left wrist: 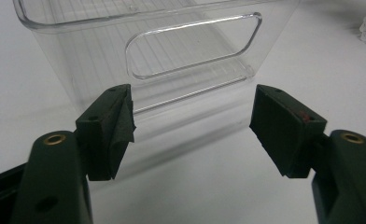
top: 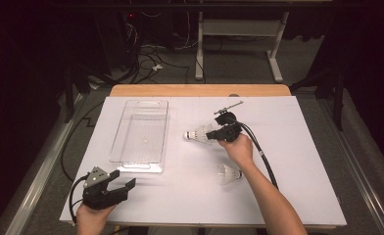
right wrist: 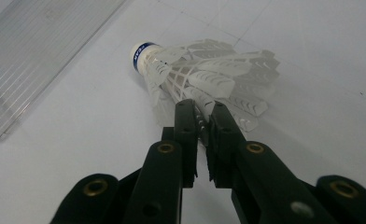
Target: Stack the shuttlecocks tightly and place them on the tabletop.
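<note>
Our right gripper point(right wrist: 200, 114) is pinched on the shuttlecock's point(right wrist: 204, 77) thin feathers, which look light and easy to crush, so we squeeze softly.

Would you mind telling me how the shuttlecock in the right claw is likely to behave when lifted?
The shuttlecock probably lifts easily: its skirt is thin, open feathers. Those feathers look crushable where the right claw pinches them. Set down, its conical shape may roll in an arc.

My white feathered shuttlecock point(right wrist: 204, 79) with the blue-banded cork tip lies on its side on the bench, cork toward the clear plastic tray point(top: 140, 134), its feather skirt pinched between my right tongs point(right wrist: 200, 109).
</note>
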{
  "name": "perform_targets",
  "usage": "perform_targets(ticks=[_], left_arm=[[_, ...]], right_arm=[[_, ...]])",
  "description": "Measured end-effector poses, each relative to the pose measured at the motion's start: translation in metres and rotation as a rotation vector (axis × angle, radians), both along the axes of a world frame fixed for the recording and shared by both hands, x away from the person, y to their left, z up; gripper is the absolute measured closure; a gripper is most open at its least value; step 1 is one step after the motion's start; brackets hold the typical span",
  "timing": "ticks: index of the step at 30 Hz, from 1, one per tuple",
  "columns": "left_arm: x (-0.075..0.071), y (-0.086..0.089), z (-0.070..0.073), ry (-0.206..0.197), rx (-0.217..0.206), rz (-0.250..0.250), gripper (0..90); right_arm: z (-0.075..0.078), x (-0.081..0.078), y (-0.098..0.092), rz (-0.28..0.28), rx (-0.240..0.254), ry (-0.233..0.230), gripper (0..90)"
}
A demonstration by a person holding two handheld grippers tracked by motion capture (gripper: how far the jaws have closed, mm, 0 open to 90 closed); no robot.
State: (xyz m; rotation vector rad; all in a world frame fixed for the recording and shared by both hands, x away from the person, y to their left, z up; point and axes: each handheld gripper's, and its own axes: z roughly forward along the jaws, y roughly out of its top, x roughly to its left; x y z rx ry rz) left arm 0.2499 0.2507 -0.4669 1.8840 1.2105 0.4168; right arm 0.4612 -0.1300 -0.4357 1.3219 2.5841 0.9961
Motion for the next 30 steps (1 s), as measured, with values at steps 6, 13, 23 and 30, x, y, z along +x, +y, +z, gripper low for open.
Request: perform_targets(ticks=[6,13,23,30], left_arm=[[0.0,-0.0002,0.0,0.0,0.0,-0.001,31.3],[0.0,-0.0002,0.0001,-0.001,-0.001,-0.001,31.3],[0.0002,-0.0003,0.0001,-0.001,0.0,-0.004,31.3],[0.0002,-0.0004,0.0001,-0.002,0.001,-0.005,31.3]], right_arm=[[0.0002,-0.0003,-0.0007,-0.005,-0.004,-0.001,77.4],[0.0014,-0.0006,-0.002,-0.024,-0.022,-0.005,66.9],[0.0055,-0.0026,-0.0046,-0.031,-0.029,-0.016,62.7],[0.0081,-0.0045,-0.0058,-0.033,-0.035,-0.028,59.6]])
